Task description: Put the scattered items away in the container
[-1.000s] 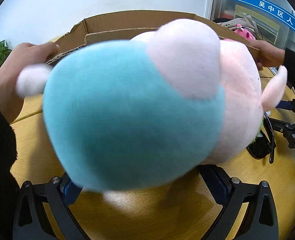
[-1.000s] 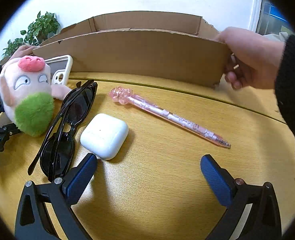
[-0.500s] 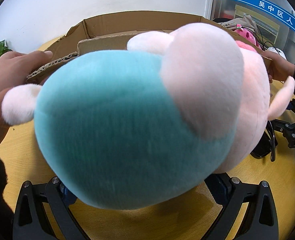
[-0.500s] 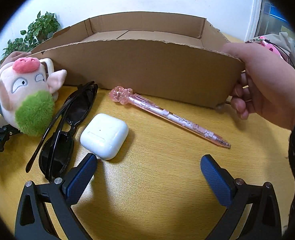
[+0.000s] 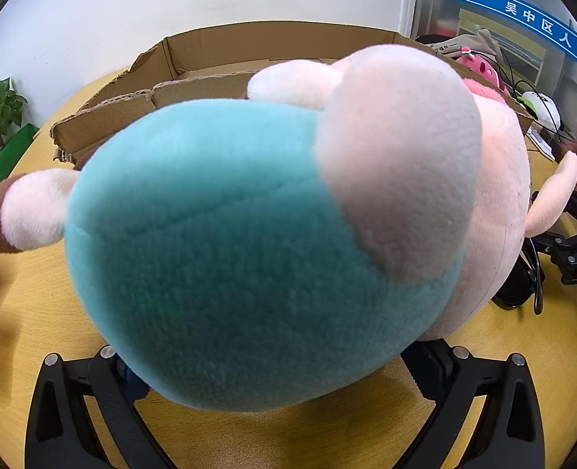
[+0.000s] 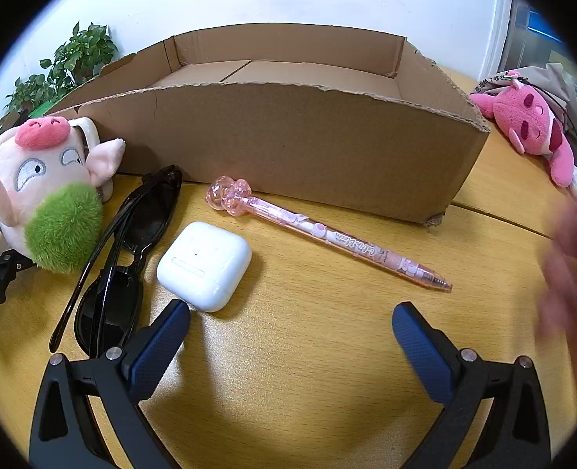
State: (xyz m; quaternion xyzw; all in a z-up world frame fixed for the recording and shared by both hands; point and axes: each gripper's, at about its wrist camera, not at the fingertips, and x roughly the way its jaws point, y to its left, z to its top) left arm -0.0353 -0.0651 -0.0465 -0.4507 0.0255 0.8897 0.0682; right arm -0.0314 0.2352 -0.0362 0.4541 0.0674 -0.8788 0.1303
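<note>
A pig plush toy (image 5: 257, 234) with a teal body fills the left wrist view; its face shows in the right wrist view (image 6: 50, 191). My left gripper (image 5: 276, 367) sits wide around its rear; the plush hides the pads, so contact is unclear. An open cardboard box (image 6: 288, 136) stands behind, also in the left wrist view (image 5: 218, 58). Before the box lie a pink pen (image 6: 327, 234), a white earbud case (image 6: 204, 265) and black sunglasses (image 6: 124, 258). My right gripper (image 6: 290, 340) is open and empty, just in front of the case and pen.
A pink plush (image 6: 530, 125) lies right of the box. A potted plant (image 6: 65, 66) stands at the back left. A blurred hand (image 6: 569, 265) is at the right edge. The yellow wooden table (image 6: 308, 371) carries everything.
The two hands that held the box walls have let go and pulled away. The box now sits closer. The plush looms slightly larger in the left wrist view.
</note>
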